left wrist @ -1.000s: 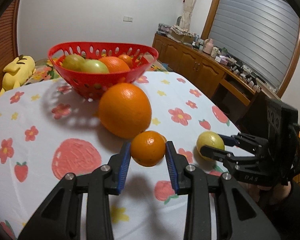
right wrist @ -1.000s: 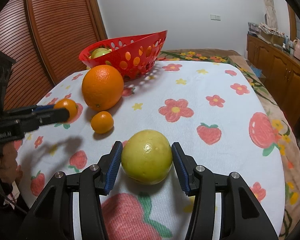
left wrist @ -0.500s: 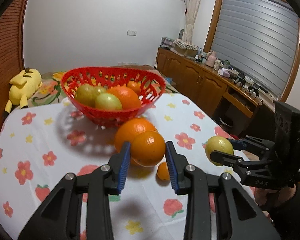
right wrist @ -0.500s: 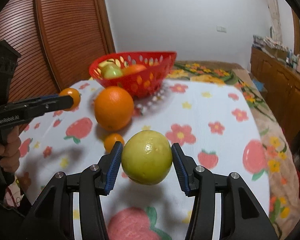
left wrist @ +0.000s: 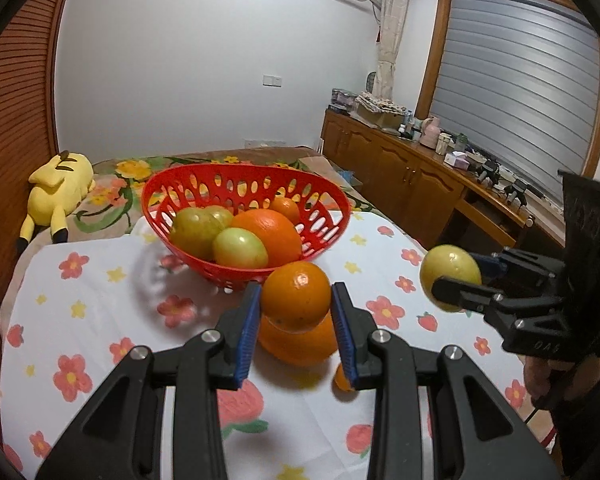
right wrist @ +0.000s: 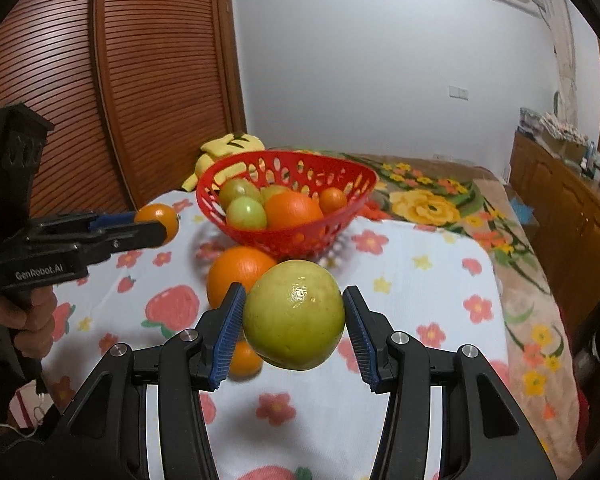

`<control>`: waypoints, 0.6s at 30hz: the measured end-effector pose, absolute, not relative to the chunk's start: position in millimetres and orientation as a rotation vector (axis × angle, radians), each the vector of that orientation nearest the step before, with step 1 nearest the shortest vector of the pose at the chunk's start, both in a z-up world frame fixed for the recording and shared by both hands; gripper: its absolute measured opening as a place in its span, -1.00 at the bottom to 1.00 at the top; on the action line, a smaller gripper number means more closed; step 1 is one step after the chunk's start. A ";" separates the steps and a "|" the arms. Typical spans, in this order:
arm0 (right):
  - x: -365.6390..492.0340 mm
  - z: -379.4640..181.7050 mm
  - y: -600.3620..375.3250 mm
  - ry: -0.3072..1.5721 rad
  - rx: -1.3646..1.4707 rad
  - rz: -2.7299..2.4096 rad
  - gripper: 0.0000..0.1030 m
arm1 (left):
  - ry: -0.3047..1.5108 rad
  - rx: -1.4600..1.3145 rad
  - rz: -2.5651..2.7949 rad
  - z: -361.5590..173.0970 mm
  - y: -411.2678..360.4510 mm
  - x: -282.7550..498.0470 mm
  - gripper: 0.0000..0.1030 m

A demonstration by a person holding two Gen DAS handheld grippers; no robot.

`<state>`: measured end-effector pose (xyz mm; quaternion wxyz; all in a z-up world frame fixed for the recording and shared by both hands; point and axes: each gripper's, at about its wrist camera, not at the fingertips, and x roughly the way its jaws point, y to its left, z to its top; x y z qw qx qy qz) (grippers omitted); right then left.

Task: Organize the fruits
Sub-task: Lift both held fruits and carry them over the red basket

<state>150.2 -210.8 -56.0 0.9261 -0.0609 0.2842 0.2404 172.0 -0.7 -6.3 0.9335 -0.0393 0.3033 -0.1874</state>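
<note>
My left gripper (left wrist: 295,320) is shut on a mandarin orange (left wrist: 296,296) and holds it above the table. It also shows in the right wrist view (right wrist: 156,222). My right gripper (right wrist: 294,330) is shut on a yellow-green fruit (right wrist: 294,316), also held in the air; that fruit shows in the left wrist view (left wrist: 450,278). A red basket (left wrist: 324,196) (right wrist: 358,200) stands at the table's far end with several green and orange fruits. A large orange (left wrist: 300,346) (right wrist: 236,270) and a small kumquat (left wrist: 342,380) (right wrist: 244,358) lie on the flowered cloth below the grippers.
A yellow plush toy (left wrist: 58,184) lies behind the basket on a flowered bedspread. A wooden sideboard (left wrist: 412,176) with small items runs along the right. A slatted wooden door (right wrist: 100,80) is on the left. The table edge (right wrist: 496,292) falls off on the right.
Both grippers have lifted their fruits off the table and risen. The basket's inside has come into view.
</note>
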 end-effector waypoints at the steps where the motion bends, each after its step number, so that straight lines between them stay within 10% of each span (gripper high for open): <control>1: 153.1 -52.8 -208.6 0.579 -0.130 0.497 -0.01 | 0.619 -0.078 -0.382 -6.0 -0.1 174.5 -0.36; 18: 237.0 -39.8 -176.8 0.581 -0.183 0.538 -0.01 | 0.640 -0.062 -0.356 -8.3 11.9 238.3 -0.36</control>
